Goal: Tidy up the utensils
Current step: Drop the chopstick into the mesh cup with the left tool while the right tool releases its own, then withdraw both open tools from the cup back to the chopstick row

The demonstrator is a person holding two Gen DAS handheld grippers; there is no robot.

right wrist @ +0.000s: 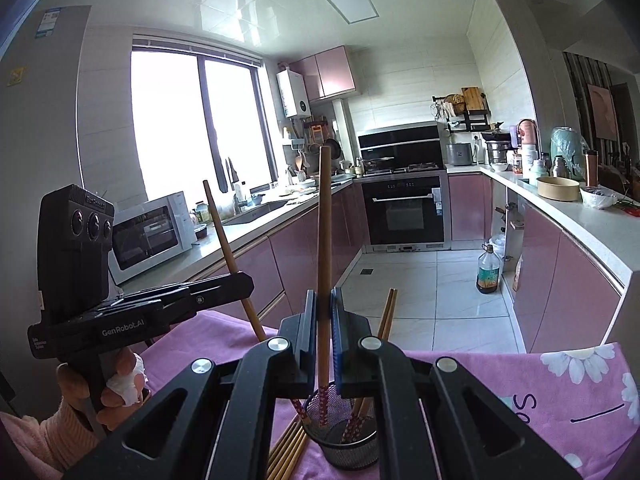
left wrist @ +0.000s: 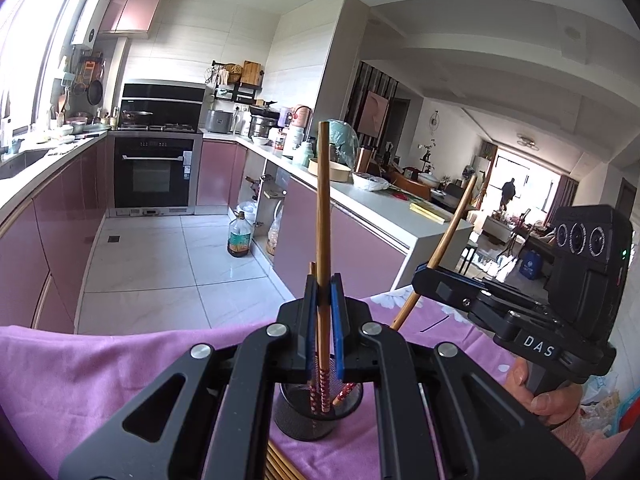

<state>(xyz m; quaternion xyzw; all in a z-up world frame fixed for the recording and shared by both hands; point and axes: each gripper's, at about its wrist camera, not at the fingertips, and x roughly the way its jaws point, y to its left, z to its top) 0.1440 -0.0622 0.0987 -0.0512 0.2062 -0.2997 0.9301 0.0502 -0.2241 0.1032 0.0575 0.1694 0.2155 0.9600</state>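
A black mesh cup [left wrist: 318,414] [right wrist: 348,438] stands on the purple cloth just below both grippers. My left gripper [left wrist: 324,292] is shut on a wooden chopstick [left wrist: 323,208] held upright, its red patterned end down in the cup beside another chopstick. My right gripper [right wrist: 323,304] is shut on a second upright chopstick [right wrist: 324,232] whose patterned end also reaches into the cup. The right gripper shows in the left wrist view [left wrist: 424,276] and the left gripper in the right wrist view [right wrist: 244,280]. Two more chopsticks [right wrist: 386,316] lean in the cup. Several loose chopsticks [right wrist: 290,450] lie on the cloth beside it.
The table is covered by a purple flowered cloth [right wrist: 540,392] [left wrist: 120,372]. Beyond its far edge are a tiled floor, pink cabinets, an oil bottle [right wrist: 488,270], a white microwave [right wrist: 150,232] on the counter at left and an oven [left wrist: 154,172].
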